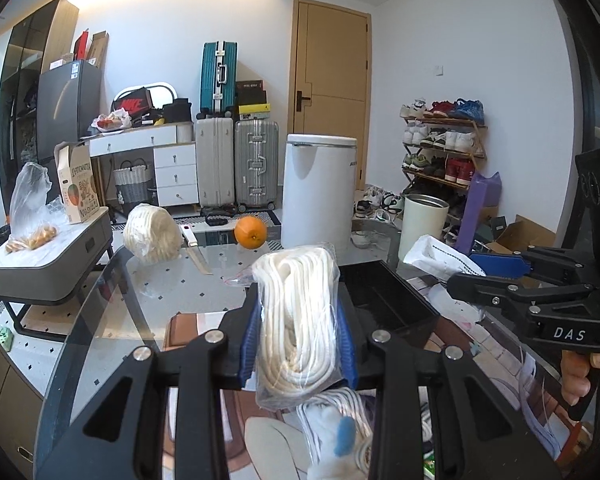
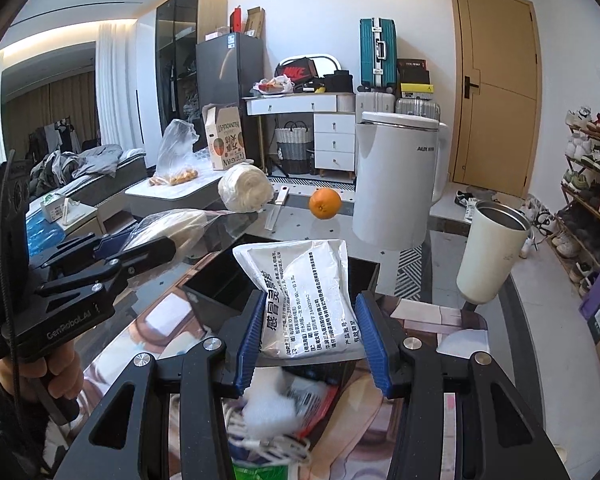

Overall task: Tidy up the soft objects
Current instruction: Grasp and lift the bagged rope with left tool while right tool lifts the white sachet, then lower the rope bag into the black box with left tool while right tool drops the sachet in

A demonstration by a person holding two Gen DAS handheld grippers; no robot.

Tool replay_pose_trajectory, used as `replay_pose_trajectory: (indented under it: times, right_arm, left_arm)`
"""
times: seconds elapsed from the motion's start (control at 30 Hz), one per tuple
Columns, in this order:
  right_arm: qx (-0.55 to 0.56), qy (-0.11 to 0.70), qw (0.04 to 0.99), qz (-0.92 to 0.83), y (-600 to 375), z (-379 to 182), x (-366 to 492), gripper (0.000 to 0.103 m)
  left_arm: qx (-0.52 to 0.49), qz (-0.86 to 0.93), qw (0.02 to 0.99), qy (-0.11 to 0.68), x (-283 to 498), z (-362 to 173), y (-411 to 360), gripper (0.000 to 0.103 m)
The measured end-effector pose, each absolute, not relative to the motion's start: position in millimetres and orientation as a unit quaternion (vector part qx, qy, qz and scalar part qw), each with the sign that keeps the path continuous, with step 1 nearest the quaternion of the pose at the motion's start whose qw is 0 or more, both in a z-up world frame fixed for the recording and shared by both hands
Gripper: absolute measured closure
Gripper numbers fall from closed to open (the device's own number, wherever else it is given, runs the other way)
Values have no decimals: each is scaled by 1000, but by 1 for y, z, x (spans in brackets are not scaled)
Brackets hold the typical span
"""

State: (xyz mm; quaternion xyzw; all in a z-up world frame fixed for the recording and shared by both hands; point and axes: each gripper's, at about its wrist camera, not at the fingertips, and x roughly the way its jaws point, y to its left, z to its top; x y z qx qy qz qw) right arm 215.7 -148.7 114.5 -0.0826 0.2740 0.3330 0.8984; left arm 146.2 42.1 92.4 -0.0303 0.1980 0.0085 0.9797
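My left gripper (image 1: 298, 344) is shut on a clear bag of coiled white rope (image 1: 298, 320), held upright above the glass table beside a black open box (image 1: 384, 296). My right gripper (image 2: 310, 340) is shut on a silvery white sachet (image 2: 304, 296) with black Chinese print, held above the black box (image 2: 220, 280). The right gripper also shows at the right of the left wrist view (image 1: 484, 272), with the sachet (image 1: 440, 260). The left gripper shows at the left of the right wrist view (image 2: 140, 248), with the rope bag (image 2: 172, 228). A second bundle of white rope (image 1: 152, 236) lies farther back on the table.
On the glass table (image 1: 172, 292) stand an orange (image 1: 251, 232), a knife (image 1: 196, 252), a white appliance (image 1: 318, 188) and a cream tumbler (image 2: 492, 252). A heap of cables and packets (image 2: 276, 420) lies under the grippers. A shoe rack (image 1: 444, 148) stands at the right.
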Motion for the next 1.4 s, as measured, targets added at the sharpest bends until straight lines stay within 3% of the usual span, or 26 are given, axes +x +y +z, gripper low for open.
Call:
replay_pose_trajectory:
  times: [1.4]
  right_arm:
    - [-136, 327, 878, 322, -97, 74, 290, 57]
  left_arm:
    - [10, -16, 961, 277, 234, 53, 35, 71]
